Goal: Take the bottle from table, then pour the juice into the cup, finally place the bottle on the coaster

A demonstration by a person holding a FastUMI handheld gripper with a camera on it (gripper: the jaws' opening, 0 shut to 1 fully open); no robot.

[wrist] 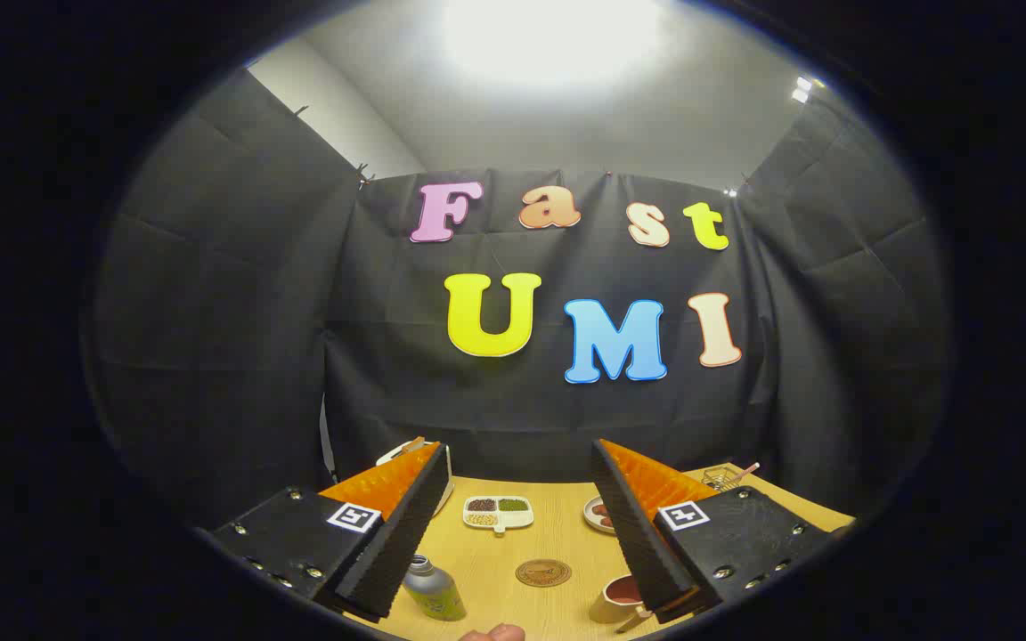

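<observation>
My gripper [517, 499] hangs open above the wooden table [566, 539], with nothing between its fingers. A small green bottle [433, 589] with a silver neck stands upright on the table, just inside the left finger [397, 543] and below it. The round brown coaster [543, 572] lies flat on the table between the fingers, to the right of the bottle. A cup [617, 598] with a dark red inside sits by the right finger [642, 534], partly hidden behind it.
A white divided dish [498, 513] of grains lies beyond the coaster. A small plate [598, 514] sits behind the right finger, a wire basket [722, 477] farther back, a white object [446, 476] behind the left finger. A fingertip of a person [495, 633] shows at the near table edge.
</observation>
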